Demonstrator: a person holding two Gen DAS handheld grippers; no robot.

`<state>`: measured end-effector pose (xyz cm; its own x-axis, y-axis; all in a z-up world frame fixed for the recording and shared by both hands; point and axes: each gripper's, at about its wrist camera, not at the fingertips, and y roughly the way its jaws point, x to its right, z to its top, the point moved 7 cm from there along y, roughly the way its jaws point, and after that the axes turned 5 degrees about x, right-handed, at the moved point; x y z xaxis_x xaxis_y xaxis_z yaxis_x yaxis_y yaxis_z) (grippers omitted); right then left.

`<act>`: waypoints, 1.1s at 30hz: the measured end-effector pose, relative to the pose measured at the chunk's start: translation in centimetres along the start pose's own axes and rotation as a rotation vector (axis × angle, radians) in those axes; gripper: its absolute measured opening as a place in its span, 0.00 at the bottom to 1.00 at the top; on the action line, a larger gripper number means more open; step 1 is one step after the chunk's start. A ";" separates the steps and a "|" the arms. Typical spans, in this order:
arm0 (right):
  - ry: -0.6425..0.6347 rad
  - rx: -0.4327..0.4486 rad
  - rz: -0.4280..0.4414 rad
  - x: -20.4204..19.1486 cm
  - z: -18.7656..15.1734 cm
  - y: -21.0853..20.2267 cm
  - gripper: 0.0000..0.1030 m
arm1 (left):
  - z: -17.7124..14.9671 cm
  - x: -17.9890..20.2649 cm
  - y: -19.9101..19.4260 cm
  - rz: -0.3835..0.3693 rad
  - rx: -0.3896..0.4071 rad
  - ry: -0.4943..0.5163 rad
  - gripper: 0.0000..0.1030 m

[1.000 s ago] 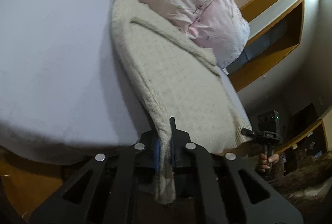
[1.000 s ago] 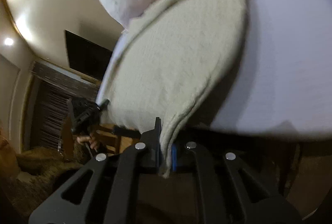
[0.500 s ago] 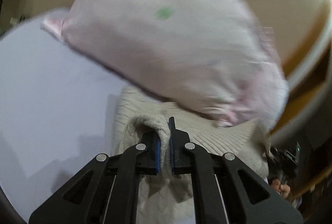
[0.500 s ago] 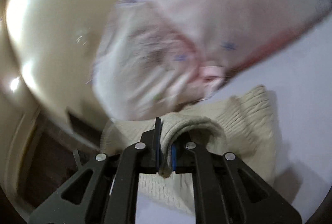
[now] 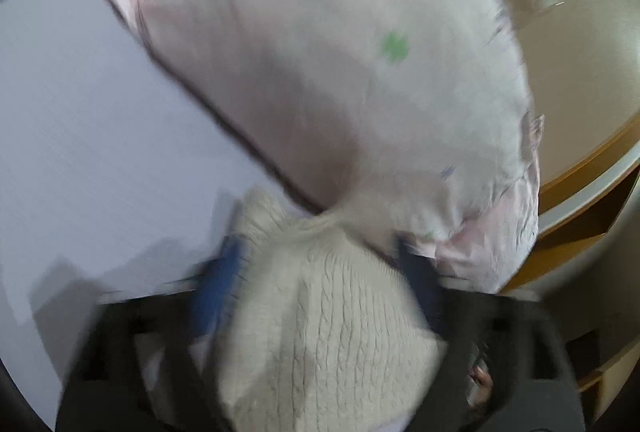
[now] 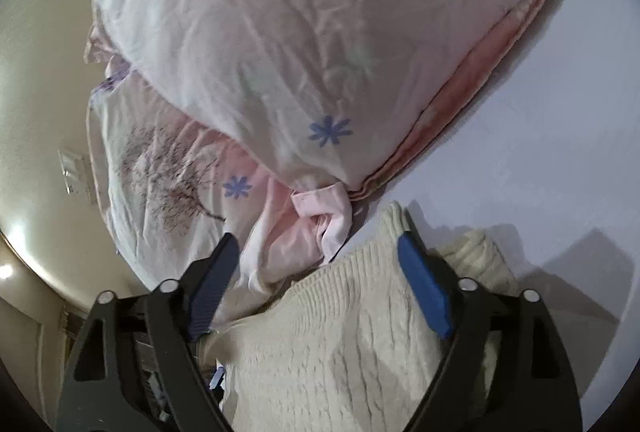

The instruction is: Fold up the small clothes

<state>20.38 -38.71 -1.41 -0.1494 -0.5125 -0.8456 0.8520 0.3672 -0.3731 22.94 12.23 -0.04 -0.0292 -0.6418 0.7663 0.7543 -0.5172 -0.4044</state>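
Observation:
A cream cable-knit sweater [image 5: 320, 332] lies folded over on the pale lilac bed sheet [image 5: 88, 136], its edge close to the pillows. My left gripper [image 5: 320, 256] is open, its blurred blue-padded jaws spread either side of the sweater's folded edge. In the right wrist view the same sweater [image 6: 340, 344] lies between the spread jaws of my right gripper [image 6: 316, 244], which is open. Neither gripper holds the cloth.
A big pink-white flowered pillow [image 5: 360, 64] lies just beyond the sweater, also seen in the right wrist view [image 6: 288, 44] with a second pillow [image 6: 168, 168] beside it. A wooden shelf [image 5: 592, 200] and beige wall stand at the right.
Both grippers carried the sweater's hem up toward the pillows, folding it over, then opened and let the cloth go.

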 end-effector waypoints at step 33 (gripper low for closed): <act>-0.171 0.070 0.067 -1.2 -1.4 -11.8 0.94 | -21.2 26.7 12.7 -0.445 -0.461 0.248 0.18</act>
<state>9.80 -41.35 3.50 -0.0089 -0.6157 -0.7879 0.8907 0.3532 -0.2861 17.85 -23.53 4.70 -0.4627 -0.3944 0.7940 0.2812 -0.9146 -0.2905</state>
